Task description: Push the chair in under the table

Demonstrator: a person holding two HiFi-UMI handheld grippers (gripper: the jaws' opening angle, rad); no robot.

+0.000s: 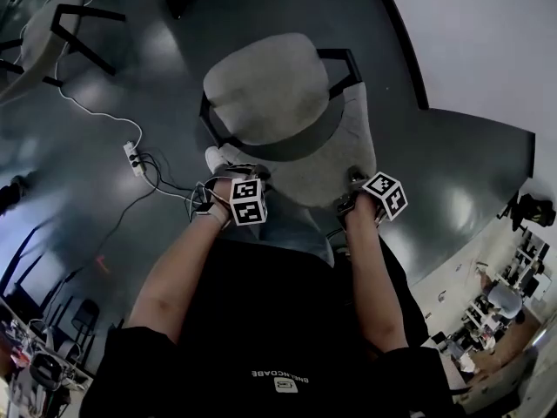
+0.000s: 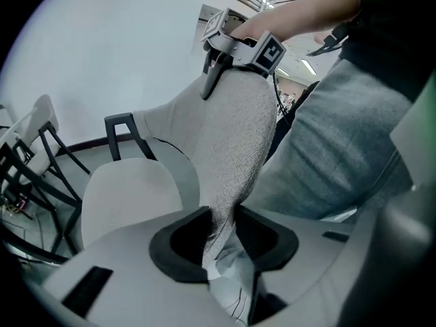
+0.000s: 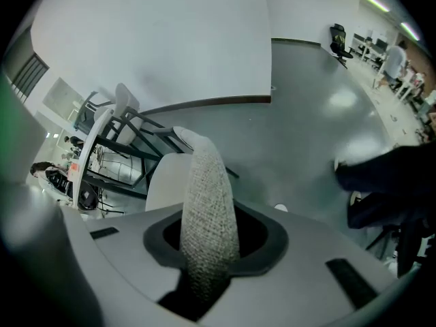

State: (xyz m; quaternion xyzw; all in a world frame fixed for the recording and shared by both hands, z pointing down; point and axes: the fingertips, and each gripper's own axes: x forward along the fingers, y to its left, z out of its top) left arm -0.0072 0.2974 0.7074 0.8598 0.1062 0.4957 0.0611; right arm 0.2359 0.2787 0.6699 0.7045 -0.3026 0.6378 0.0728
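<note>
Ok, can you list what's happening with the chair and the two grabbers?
chair: grey seat, black frame, on the dark floor
backrest: grey fabric, on the near side
left gripper: jaws shut on the backrest's top edge
right gripper: jaws shut on the same edge
wall: white, beyond the chair
power strip: on the floor, left of the chair

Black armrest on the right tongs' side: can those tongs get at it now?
Not while gripping: the right tongs are shut on the backrest top edge. Once released, probably yes: the armrest sits ahead on that side, with nothing visible between.
</note>
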